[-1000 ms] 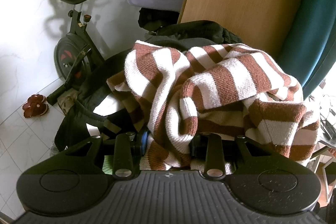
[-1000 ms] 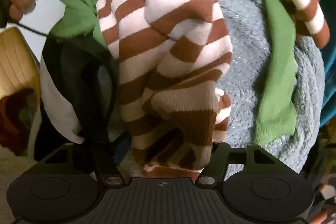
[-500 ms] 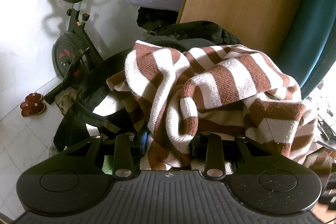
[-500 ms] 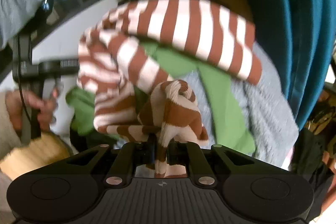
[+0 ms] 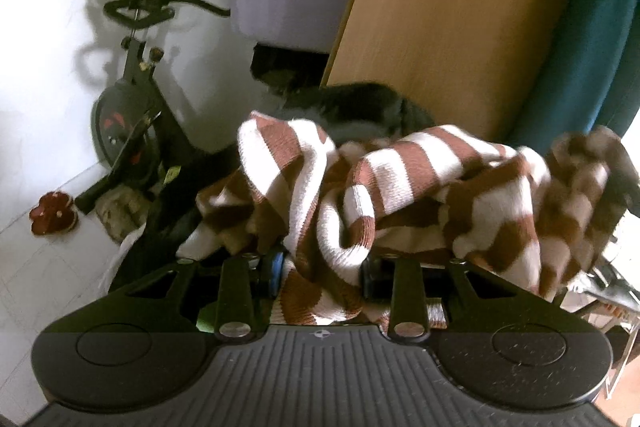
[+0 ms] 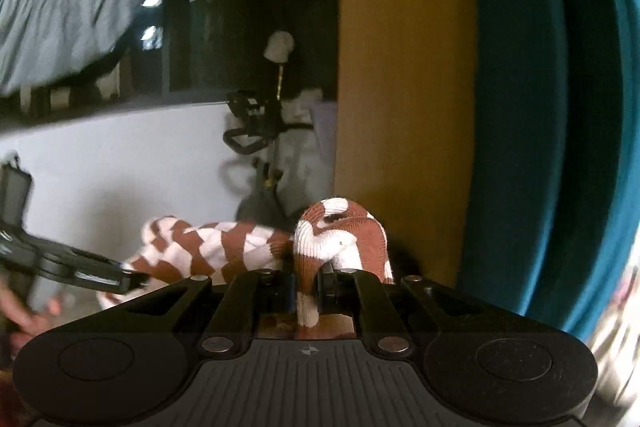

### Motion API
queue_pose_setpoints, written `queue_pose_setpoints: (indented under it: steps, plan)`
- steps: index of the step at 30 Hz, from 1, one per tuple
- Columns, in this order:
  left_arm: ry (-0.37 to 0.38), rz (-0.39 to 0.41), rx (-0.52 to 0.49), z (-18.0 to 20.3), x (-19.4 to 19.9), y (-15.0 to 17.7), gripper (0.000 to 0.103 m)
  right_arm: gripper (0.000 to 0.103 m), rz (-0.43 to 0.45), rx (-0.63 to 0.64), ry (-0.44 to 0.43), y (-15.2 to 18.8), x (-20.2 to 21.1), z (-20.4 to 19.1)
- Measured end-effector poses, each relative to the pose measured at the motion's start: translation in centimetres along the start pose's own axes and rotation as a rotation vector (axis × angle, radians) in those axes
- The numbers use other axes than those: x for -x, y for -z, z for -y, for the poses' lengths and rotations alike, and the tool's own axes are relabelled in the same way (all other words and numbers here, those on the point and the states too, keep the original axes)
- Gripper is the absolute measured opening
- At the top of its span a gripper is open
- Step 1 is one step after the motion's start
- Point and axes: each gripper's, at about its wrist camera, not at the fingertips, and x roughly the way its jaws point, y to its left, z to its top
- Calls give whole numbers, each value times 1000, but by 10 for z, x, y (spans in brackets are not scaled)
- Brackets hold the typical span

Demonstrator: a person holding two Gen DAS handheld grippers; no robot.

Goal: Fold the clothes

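Note:
A brown-and-white striped sweater (image 5: 404, 163) hangs bunched between my two grippers. In the left wrist view my left gripper (image 5: 320, 267) is shut on a thick wad of it, and the rest drapes off to the right, blurred. In the right wrist view my right gripper (image 6: 306, 283) is shut on a narrow fold of the sweater (image 6: 340, 231), which bulges above the fingers. From there the knit (image 6: 208, 247) runs left to the left gripper (image 6: 132, 277), held by a person's hand (image 6: 24, 311).
An exercise bike (image 5: 132, 131) stands by the white wall, with a lilac basin (image 5: 280, 15) behind it. A wooden board (image 5: 460, 27) and a teal cushion (image 5: 580, 47) rise on the right. Dark clothes (image 5: 360, 107) lie behind the sweater. A red slipper (image 5: 52, 219) sits on the tiled floor.
My right gripper went from open over the pile to shut on the sweater, then rose with it until the pile left view. The sweater now stretches rightward from the left gripper.

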Motion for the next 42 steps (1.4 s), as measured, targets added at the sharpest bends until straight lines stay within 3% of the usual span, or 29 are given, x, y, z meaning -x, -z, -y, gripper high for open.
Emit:
queue_pose_setpoints:
  steps: [4, 7, 9, 14, 15, 16, 18, 20, 23, 29, 31, 34, 36, 38, 40, 42]
  plan:
    - [-4, -12, 14, 1, -6, -1, 34, 10, -138, 54, -49, 8, -37, 20]
    - [-2, -24, 13, 2, -11, 3, 34, 11, -172, 65, -77, 17, -50, 24]
    - [-1, -27, 17, 1, -12, 6, 35, 18, -193, 76, -95, 23, -58, 26]
    - [-1, -32, 19, 0, -14, 5, 35, 26, -236, 137, -152, 21, -54, 25]
    - [0, -33, 19, -1, -13, 6, 35, 38, -248, 148, -169, 21, -53, 25]
    - [1, -33, 19, -1, -13, 6, 35, 59, -260, 160, -186, 21, -52, 25]
    - [2, -33, 22, -2, -13, 7, 35, 76, -283, 217, -185, 26, -56, 20]
    - [0, -34, 25, -2, -13, 8, 35, 78, -300, 305, -165, 29, -59, 16]
    - [-1, -34, 24, -2, -13, 9, 35, 83, -333, 338, -151, 31, -72, 22]
    - [-1, -35, 14, -1, -14, 9, 35, 83, -358, 233, -200, 20, -99, 38]
    - [-1, -36, 13, -2, -15, 9, 35, 93, -363, 244, -210, 18, -115, 33]
    - [-1, -39, 13, -5, -18, 10, 35, 101, -376, 241, -234, 15, -141, 27]
    - [-2, -39, 17, -6, -19, 10, 35, 101, -402, 179, -263, 15, -151, 33]
    - [-2, -39, 27, -9, -19, 9, 35, 83, -422, 109, -305, 12, -157, 38]
    - [6, -36, 28, -9, -17, 9, 34, 57, -429, 54, -328, 6, -153, 41]
    - [14, -33, 28, -9, -15, 9, 31, 45, -416, 10, -330, 0, -134, 44]
